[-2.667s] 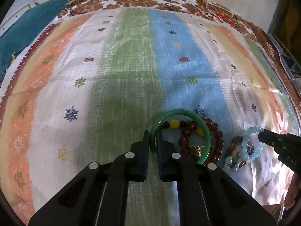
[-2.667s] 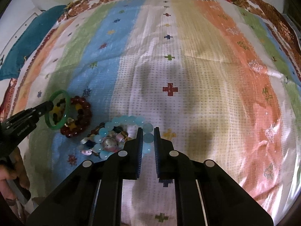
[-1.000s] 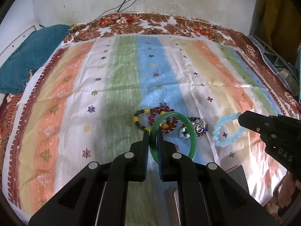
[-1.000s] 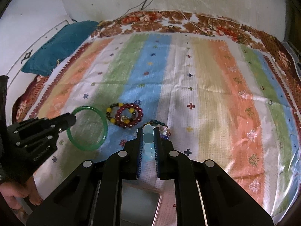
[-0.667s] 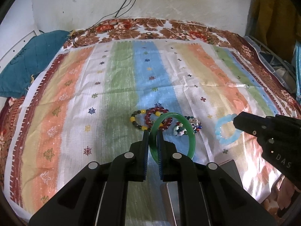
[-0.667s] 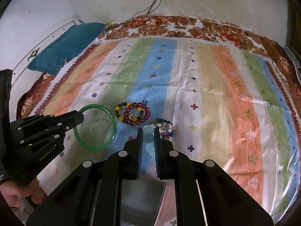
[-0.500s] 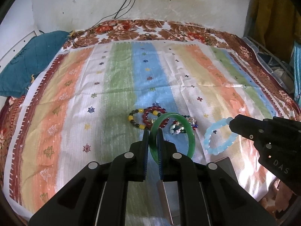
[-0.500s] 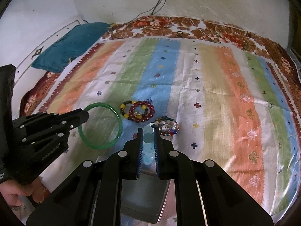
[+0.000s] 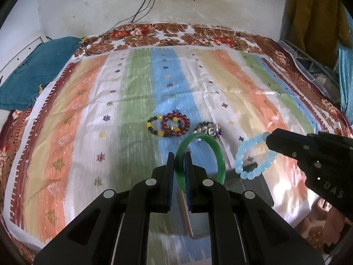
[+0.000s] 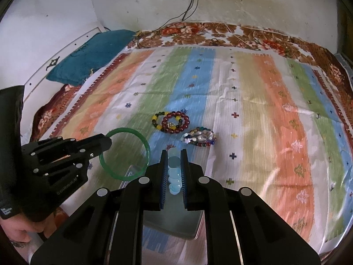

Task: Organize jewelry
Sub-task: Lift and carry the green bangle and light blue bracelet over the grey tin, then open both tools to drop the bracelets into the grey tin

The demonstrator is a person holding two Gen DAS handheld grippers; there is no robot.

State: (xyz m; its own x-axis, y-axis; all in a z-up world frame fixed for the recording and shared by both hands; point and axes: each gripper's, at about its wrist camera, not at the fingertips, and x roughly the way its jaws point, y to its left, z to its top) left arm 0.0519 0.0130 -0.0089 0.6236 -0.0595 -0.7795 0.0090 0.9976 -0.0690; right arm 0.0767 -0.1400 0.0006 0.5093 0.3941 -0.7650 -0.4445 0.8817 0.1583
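Green bangle (image 9: 199, 156) pinched by our left tool (image 9: 178, 167), blue bead bracelet (image 9: 253, 154) by right tool (image 10: 174, 172), over grey tray (image 10: 174, 223); thin edge grips may slip, dropping either onto the bed (image 9: 132, 92).

Both claws have lifted the green bangle (image 9: 217, 154) and blue bead bracelet (image 9: 245, 170) off the cloth.

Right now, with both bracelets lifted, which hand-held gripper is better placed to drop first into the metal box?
Probably right. The right hand-held gripper holds the light blue bead bracelet directly above the metal box. The left hand-held gripper holds the green bangle over the box's left edge.
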